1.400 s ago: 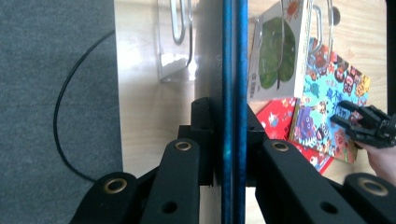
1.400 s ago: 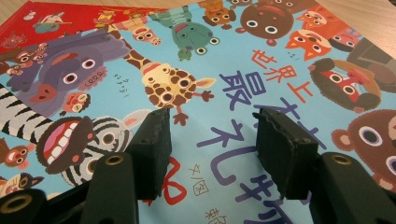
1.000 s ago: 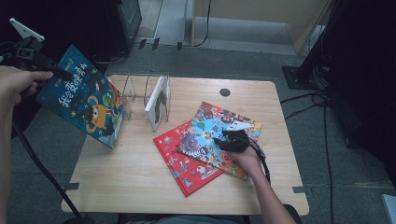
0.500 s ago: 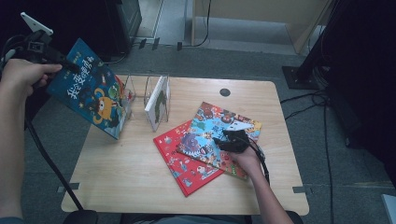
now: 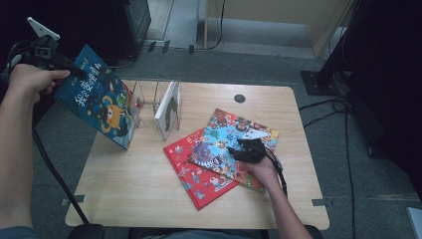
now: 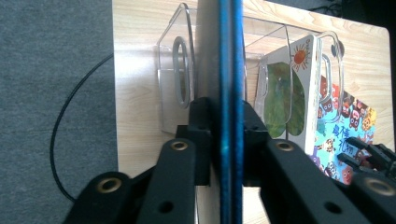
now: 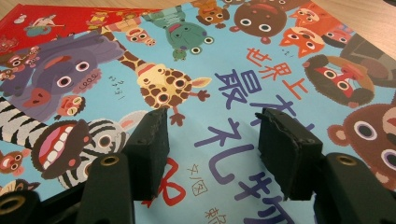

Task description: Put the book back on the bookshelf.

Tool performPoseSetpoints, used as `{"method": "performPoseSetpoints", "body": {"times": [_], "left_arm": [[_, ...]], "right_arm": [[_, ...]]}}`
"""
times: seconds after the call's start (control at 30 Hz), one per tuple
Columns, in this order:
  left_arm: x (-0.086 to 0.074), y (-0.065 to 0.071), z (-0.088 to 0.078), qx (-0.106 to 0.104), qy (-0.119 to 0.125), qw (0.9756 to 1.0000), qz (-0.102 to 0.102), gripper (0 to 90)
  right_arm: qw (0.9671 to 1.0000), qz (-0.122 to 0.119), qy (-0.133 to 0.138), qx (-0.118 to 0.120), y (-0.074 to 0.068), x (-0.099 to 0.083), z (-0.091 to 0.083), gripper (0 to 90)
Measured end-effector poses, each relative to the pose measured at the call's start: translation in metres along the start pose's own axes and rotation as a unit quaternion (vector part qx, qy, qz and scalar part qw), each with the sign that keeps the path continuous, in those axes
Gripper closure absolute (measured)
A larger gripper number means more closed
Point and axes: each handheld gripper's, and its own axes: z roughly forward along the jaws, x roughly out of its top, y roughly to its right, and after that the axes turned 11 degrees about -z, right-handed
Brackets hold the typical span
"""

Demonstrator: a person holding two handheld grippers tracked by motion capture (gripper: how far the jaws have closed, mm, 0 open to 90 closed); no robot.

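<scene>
Left claw (image 5: 74, 71) grips the blue hardcover picture book w/ orange cartoon creature (image 5: 99, 104) by its top edge, above the far-left corner of the light wooden counter (image 5: 149, 199); book hangs tilted, lower corner just over the counter's left edge. In the left gripper view the book (image 6: 231, 70) runs edge-on between the black jaws, pads pressed on both faces though the jaws have just been easing open a little. Beyond it stands the clear acrylic book rack (image 6: 180, 79), w/ a white board book w/ sun motif (image 6: 299, 88) upright in a slot to the right; slots beside that one look free.

Right claw (image 5: 238, 147) rests on the light-blue animal-cover picture book (image 5: 234, 142), jaws wide, nothing between them but the cover (image 7: 261, 60) below. That book lies across a red picture book (image 5: 196, 172), centre-right of the counter.

Open room: near-left half of the counter bare; far-right corner bare save a small dark round grommet (image 5: 240, 98).

Hard to make out: rack dividers, nearly invisible from above; red book mostly covered; left forearm cut off at frame edge.
</scene>
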Motion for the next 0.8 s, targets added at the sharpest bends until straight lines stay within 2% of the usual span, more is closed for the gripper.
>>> {"method": "performPoseSetpoints", "body": {"times": [0.23,0.33,0.53,0.67,0.8], "left_arm": [[-0.002,0.001,0.008,-0.002,-0.014,0.9998,0.014,61.3],[-0.001,0.002,0.008,-0.008,-0.011,0.9999,0.01,54.6],[-0.003,0.001,0.007,-0.012,-0.012,0.9998,0.013,49.5],[-0.007,-0.001,0.003,-0.025,-0.009,0.9995,0.015,47.3],[-0.012,-0.004,-0.002,-0.024,-0.004,0.9996,0.015,46.0]], "right_arm": [[1.0,0.0,0.0,0.0,0.0,0.0,0.0,42.9],[1.0,0.001,0.0,0.0,0.0,0.0,0.0,42.9],[1.0,0.0,0.0,0.0,0.0,0.0,0.0,42.9],[1.0,0.0,0.0,0.0,0.0,0.0,0.0,42.9],[1.0,0.0,0.001,0.0,0.0,0.0,0.0,42.9]]}}
